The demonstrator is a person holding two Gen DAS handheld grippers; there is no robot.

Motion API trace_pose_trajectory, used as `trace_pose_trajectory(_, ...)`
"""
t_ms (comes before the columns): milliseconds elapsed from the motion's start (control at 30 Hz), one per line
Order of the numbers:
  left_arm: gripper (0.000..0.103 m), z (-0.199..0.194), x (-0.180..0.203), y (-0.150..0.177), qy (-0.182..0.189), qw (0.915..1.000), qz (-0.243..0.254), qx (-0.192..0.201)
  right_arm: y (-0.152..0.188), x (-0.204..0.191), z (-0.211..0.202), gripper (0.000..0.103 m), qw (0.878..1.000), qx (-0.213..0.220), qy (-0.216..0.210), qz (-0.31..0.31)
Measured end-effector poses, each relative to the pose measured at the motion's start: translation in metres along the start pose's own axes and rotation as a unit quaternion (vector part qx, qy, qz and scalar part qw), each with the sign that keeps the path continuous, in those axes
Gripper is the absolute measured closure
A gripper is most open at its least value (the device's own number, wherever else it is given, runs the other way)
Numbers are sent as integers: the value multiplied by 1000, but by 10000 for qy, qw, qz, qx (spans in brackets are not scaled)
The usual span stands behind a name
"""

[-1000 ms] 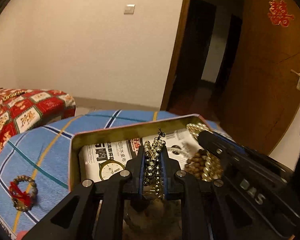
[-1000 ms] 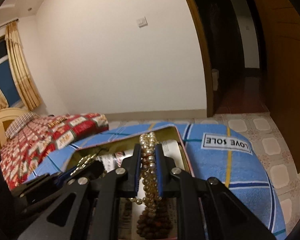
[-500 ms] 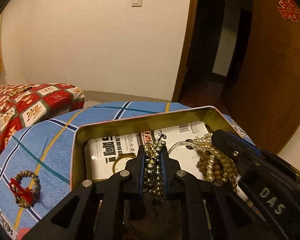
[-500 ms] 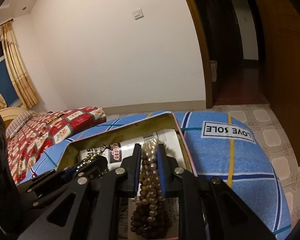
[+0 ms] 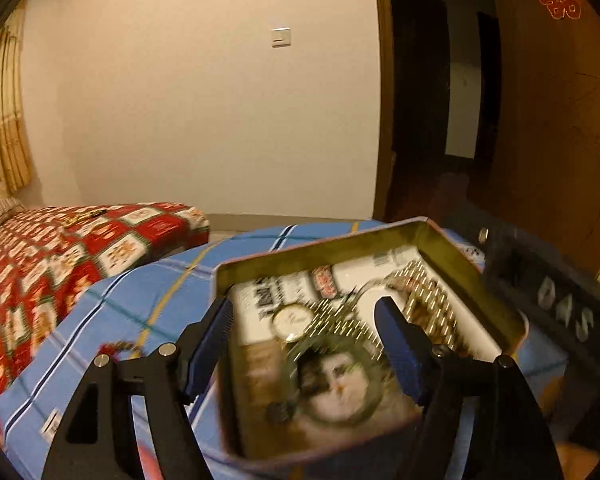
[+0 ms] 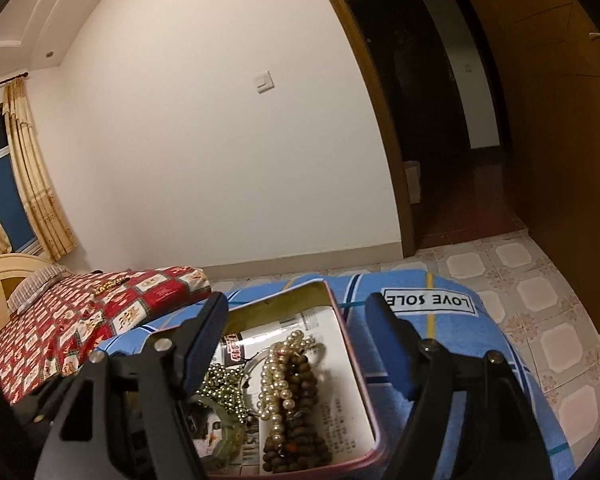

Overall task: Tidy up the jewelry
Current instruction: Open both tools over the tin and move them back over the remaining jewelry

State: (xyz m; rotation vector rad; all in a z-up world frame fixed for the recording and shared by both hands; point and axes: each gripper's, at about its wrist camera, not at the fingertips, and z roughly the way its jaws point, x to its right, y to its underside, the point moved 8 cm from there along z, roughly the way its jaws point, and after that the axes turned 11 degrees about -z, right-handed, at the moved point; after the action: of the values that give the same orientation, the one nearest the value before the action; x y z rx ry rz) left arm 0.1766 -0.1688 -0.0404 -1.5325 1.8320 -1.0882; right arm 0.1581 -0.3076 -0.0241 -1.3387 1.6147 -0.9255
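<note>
An open metal tin (image 5: pixel 332 248) (image 6: pixel 360 344) stands on a blue plaid cloth. Inside lie a pearl strand (image 6: pixel 278 364), a brown wooden bead strand (image 6: pixel 300 432), a gold-green bead strand (image 6: pixel 220 384) (image 5: pixel 340 320), a watch (image 5: pixel 292 318) and a green bangle (image 6: pixel 224 440). My left gripper (image 5: pixel 304 324) is open and empty above the tin. My right gripper (image 6: pixel 296 344) is open and empty above the pearls. The right gripper's body (image 5: pixel 548 300) shows in the left wrist view at the right of the tin.
A beaded bracelet with a red tassel (image 5: pixel 116 347) lies on the blue cloth (image 5: pixel 112 312) left of the tin, partly hidden by my left finger. A red patterned bed (image 6: pixel 80 320) is at left. A wooden door (image 5: pixel 560 120) and a dark doorway are at right.
Both grippers have opened. The left let the gold-green bead strand fall into the tin; the right let the pearl strand fall onto the brown beads. The left view swung right and is blurred.
</note>
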Motion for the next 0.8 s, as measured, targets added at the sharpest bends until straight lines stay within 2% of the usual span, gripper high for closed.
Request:
trace_pose_trajectory(100, 30, -13, -18, 11, -199, 9998, -18, 31, 1, -6, -4, 28, 9998, 85, 93, -171)
trace_pose_trajectory(267, 30, -20, -44, 19, -462, 9989, -78, 67, 11, -22, -8, 28, 9991, -5, 108, -416)
trace_pose_trajectory(467, 30, -28, -59, 29, -530, 9985, -155, 37, 21, -44, -23, 28, 9969, -43, 101, -782)
trace_pose_trajectory(800, 30, -37, -69, 39, -523, 9983, -255, -12, 34, -48, -38, 28, 9967, -142, 227, -769)
